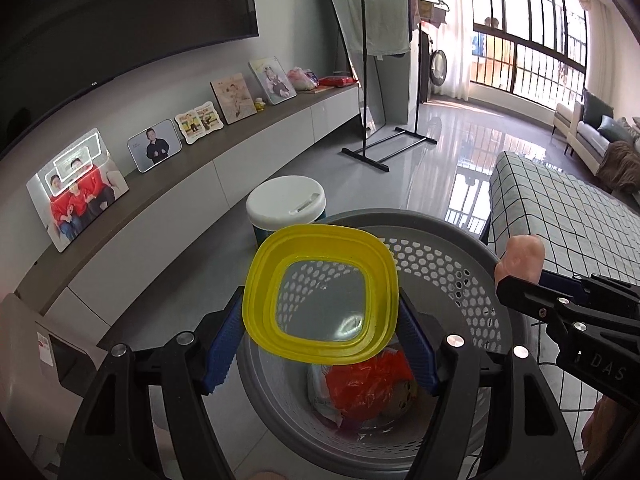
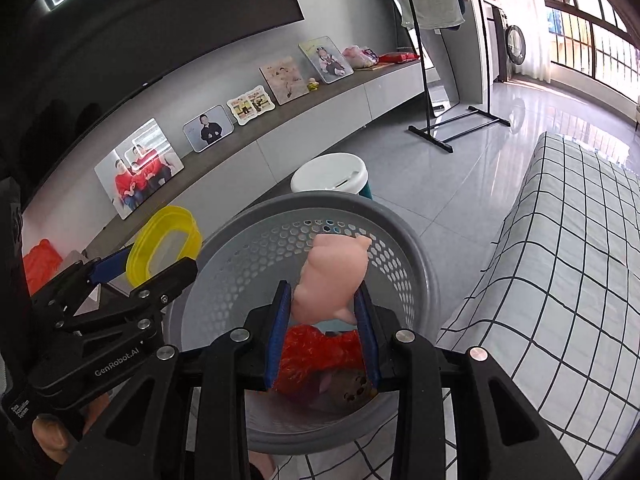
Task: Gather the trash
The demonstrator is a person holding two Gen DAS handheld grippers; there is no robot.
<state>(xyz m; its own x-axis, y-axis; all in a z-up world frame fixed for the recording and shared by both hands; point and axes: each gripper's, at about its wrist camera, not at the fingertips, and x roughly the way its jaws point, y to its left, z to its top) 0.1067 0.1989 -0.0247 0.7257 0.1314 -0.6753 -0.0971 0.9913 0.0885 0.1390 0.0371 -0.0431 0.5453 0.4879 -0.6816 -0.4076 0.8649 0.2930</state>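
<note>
With the left gripper (image 1: 320, 320) clamped on one yellow lid (image 1: 320, 294) above the one grey basket (image 1: 460, 276), spread straight apart to drop; likewise the right gripper (image 2: 322, 320), pinching one pink pig toy (image 2: 332, 276) at 12 o'clock over the basket (image 2: 404, 248).

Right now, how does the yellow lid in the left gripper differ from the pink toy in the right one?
The yellow lid is flat, rounded-square and see-through in the middle; the pink pig toy is plump, rounded and opaque. The lid spans the left gripper widely, so its fingers sit far apart, while the right gripper pinches the narrower toy with fingers closer together. Both are held over the grey perforated basket, which already holds red wrapping.
</note>
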